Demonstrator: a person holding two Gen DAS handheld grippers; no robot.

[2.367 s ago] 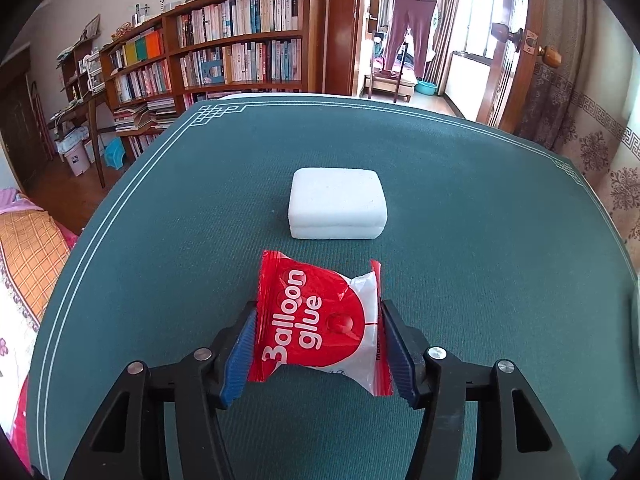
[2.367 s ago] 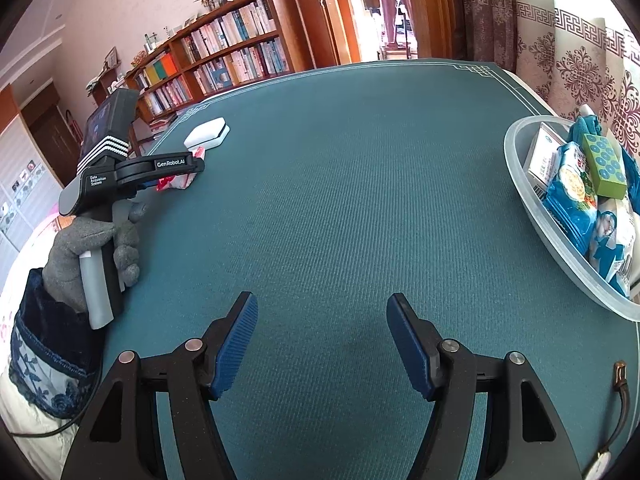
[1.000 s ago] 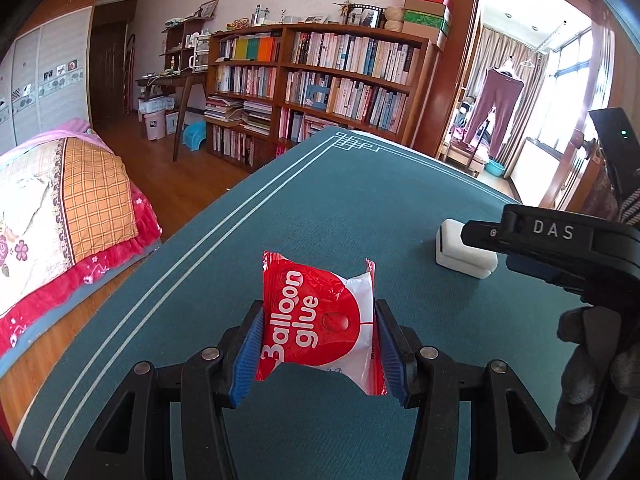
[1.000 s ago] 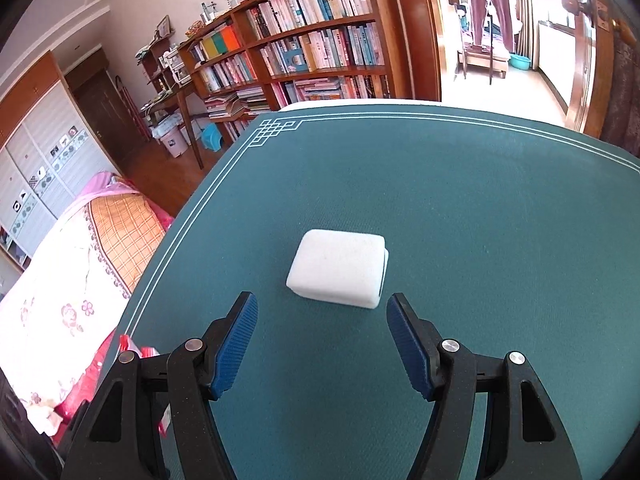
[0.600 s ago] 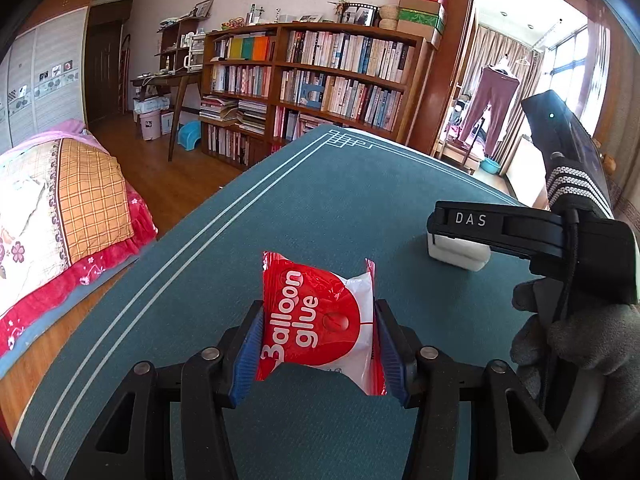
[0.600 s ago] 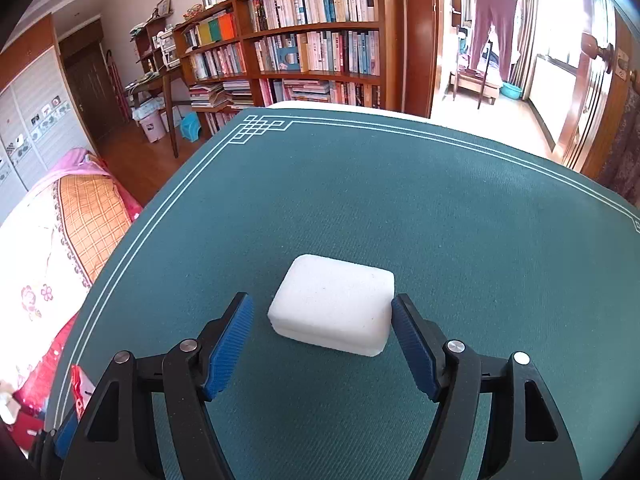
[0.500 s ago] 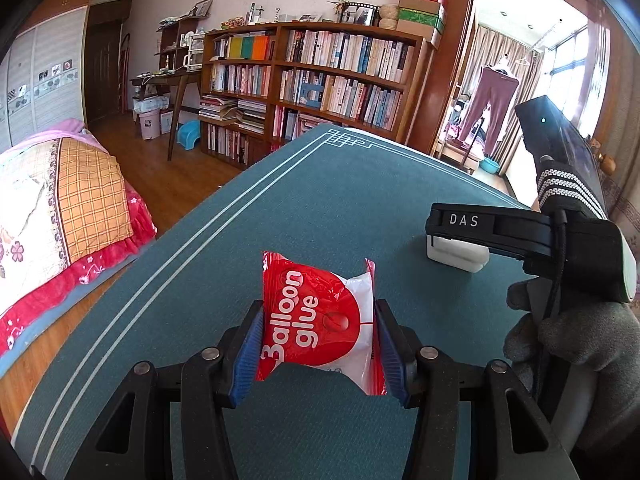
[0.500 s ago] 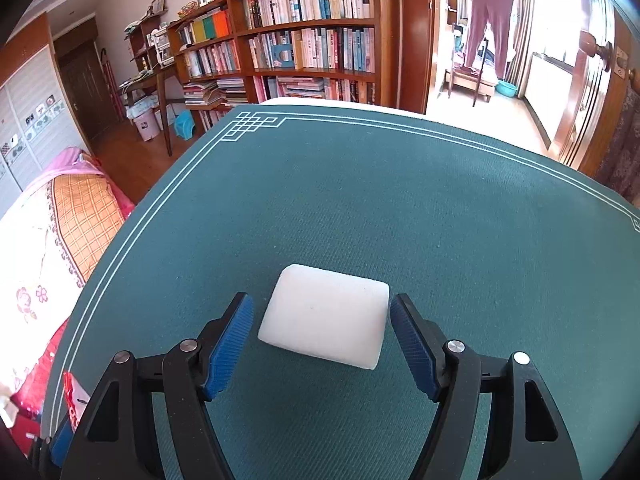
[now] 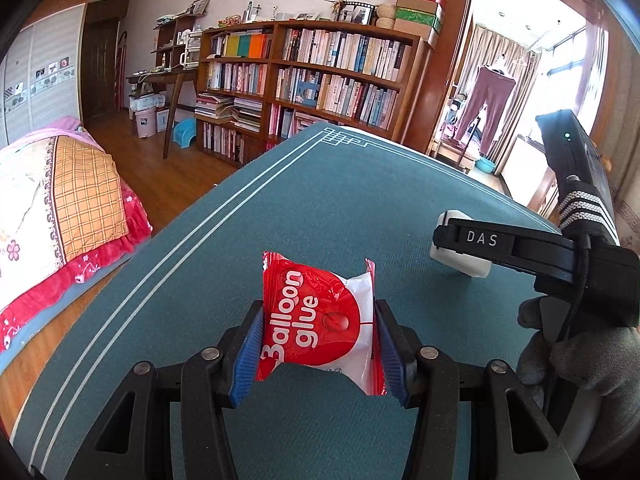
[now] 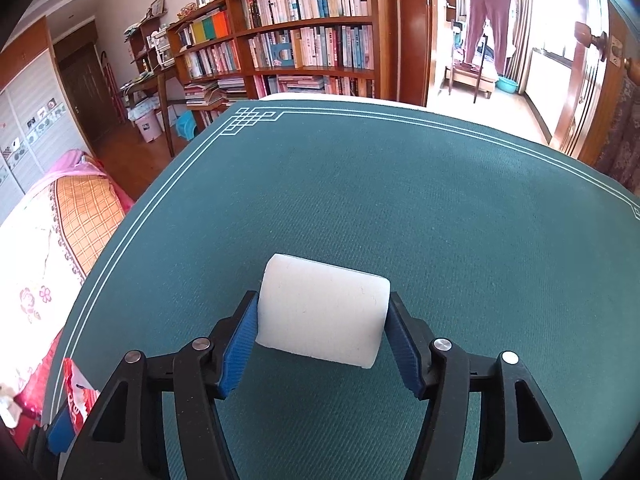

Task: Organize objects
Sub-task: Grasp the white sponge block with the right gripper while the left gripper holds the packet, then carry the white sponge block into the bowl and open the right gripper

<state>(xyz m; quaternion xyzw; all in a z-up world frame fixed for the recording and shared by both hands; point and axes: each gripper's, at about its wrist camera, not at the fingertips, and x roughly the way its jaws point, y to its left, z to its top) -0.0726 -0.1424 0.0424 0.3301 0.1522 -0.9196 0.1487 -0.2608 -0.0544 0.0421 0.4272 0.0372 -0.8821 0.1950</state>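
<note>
My left gripper (image 9: 319, 314) is shut on a red and white "Balloon glue" packet (image 9: 316, 320) and holds it just above the green table cloth (image 9: 360, 200). A white sponge block (image 10: 324, 300) sits between the blue pads of my right gripper (image 10: 322, 308). The jaws are closing and both pads touch the block's sides. In the left wrist view the right gripper's black finger (image 9: 480, 240) covers part of the white block (image 9: 460, 262), and a grey gloved hand (image 9: 580, 360) grips its handle. The packet's corner (image 10: 76, 392) shows at the bottom left of the right wrist view.
The table's left edge, marked by white border lines (image 10: 160, 192), drops to a bed with a checked cover (image 9: 60, 208). A wooden bookshelf (image 9: 320, 72) and a doorway (image 10: 500, 40) stand beyond the far edge.
The right gripper's jaws have closed in until the pads touch the white block's sides. The left gripper still holds the packet in the same place.
</note>
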